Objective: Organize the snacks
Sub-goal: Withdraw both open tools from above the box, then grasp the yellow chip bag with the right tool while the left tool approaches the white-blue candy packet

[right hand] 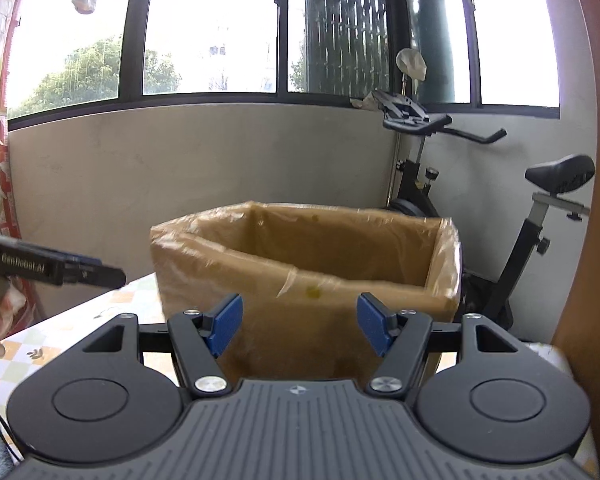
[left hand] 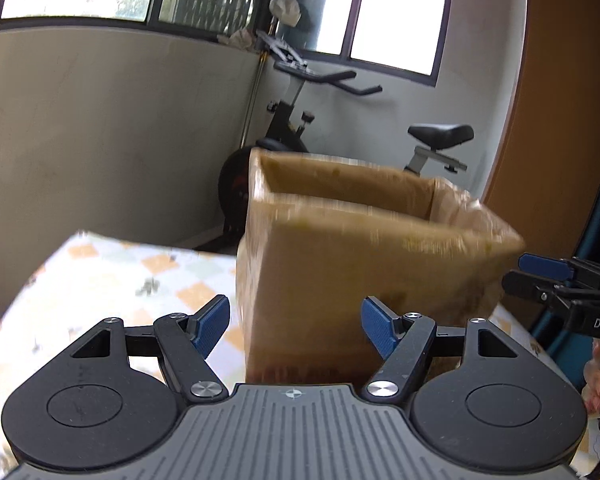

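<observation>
An open brown cardboard box [left hand: 340, 264] lined with clear plastic stands on the patterned table, close in front of both grippers. It also shows in the right wrist view [right hand: 312, 280]. My left gripper [left hand: 296, 326] is open and empty, its blue pads facing the box's near wall. My right gripper [right hand: 300, 324] is open and empty, also facing the box. The right gripper shows from the side in the left wrist view [left hand: 540, 276], beside the box's right corner. The left gripper shows in the right wrist view [right hand: 80, 272], to the left of the box. No snacks are in view.
The table [left hand: 100, 288] has a checked orange and pale cloth. An exercise bike [right hand: 480, 200] stands behind the box by a grey wall under windows. A brown wooden panel [left hand: 560, 120] rises at the right.
</observation>
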`<state>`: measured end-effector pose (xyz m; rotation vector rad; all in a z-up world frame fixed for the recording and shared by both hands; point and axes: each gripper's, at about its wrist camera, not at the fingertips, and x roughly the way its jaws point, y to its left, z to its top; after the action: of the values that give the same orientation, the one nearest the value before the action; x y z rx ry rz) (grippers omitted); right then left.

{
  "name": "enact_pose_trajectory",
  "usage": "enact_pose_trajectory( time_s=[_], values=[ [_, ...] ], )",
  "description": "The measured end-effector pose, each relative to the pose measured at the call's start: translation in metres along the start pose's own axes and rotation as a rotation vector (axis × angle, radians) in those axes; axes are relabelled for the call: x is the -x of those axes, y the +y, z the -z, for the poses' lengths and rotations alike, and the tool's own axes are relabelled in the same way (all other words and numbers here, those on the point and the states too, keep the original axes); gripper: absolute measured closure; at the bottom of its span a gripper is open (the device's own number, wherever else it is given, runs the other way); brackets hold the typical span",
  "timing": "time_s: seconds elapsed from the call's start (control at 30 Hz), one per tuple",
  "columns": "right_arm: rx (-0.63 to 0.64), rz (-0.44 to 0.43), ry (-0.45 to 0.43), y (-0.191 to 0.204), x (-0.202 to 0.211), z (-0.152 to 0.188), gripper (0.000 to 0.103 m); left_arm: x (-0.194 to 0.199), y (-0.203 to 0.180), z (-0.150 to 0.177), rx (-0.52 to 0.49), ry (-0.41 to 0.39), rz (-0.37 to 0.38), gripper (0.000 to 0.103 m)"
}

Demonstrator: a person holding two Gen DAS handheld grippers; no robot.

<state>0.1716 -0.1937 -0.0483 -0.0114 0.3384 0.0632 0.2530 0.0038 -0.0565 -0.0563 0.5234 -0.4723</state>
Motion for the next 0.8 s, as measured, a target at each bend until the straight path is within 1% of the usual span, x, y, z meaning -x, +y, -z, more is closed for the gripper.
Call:
enact_pose_trajectory(
  time_s=[0.13,0.27,0.43,0.5,0.53,0.63,0.67,0.8],
  values=[
    [-0.025,-0.014,0.050,0.012,0.000,0.023,0.036,-0.003,0.004,0.022,0.038,0.039,-0.005,0.028],
    [-0.072,-0.036,0.135,0.019,-0.010,0.047,0.036,-0.009,0.004,0.038,0.042,0.064,-0.030,0.028],
    [-0.089,-0.052,0.231,0.028,-0.028,0.065,0.036,-0.011,0.008,0.054,0.056,0.092,-0.049,0.028],
    [-0.085,-0.040,0.253,0.031,-0.035,0.069,0.033,-0.011,0.010,0.058,0.061,0.095,-0.057,0.028],
    [-0.084,-0.032,0.269,0.033,-0.038,0.071,0.029,-0.010,0.010,0.061,0.067,0.097,-0.058,0.028],
    [-0.079,-0.026,0.319,0.036,-0.042,0.081,0.028,-0.009,0.011,0.067,0.082,0.103,-0.060,0.028],
    [-0.083,-0.025,0.333,0.036,-0.041,0.084,0.025,-0.010,0.011,0.067,0.084,0.103,-0.061,0.028],
    [-0.130,-0.021,0.377,0.031,-0.033,0.099,0.016,-0.011,0.012,0.072,0.094,0.111,-0.064,0.028]
  ],
)
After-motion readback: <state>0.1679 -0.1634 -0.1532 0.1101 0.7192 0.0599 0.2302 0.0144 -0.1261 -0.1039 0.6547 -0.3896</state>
